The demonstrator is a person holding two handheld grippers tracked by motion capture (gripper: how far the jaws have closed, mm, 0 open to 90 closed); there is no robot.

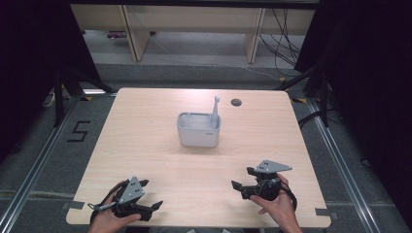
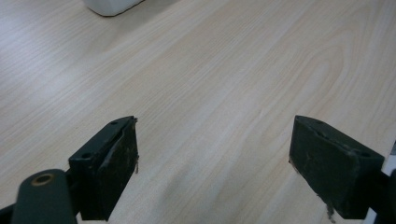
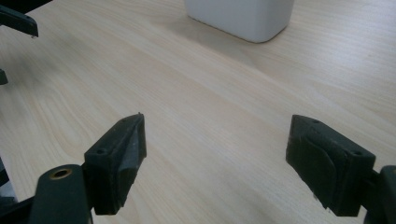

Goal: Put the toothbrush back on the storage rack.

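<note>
A white rectangular tub [image 1: 198,130] stands at the middle of the light wooden table [image 1: 145,131]. A grey long-handled tool [image 1: 215,108] leans upright in its right end. My left gripper [image 1: 150,195] rests near the front left edge, held in a hand, its jaws wide apart with nothing between them. In the left gripper view the left gripper [image 2: 215,123] frames bare wood, with the tub [image 2: 112,5] far off. My right gripper [image 1: 242,177] is at the front right, pointing left, open and empty. The right gripper view has its own jaws [image 3: 217,121] over bare wood, below the tub [image 3: 243,16].
A dark round hole [image 1: 236,102] sits in the tabletop behind the tub. The other gripper's black jaw [image 3: 16,18] pokes into the right gripper view at top left. Wooden furniture legs [image 1: 133,39] and cables [image 1: 282,34] stand on the floor beyond the table.
</note>
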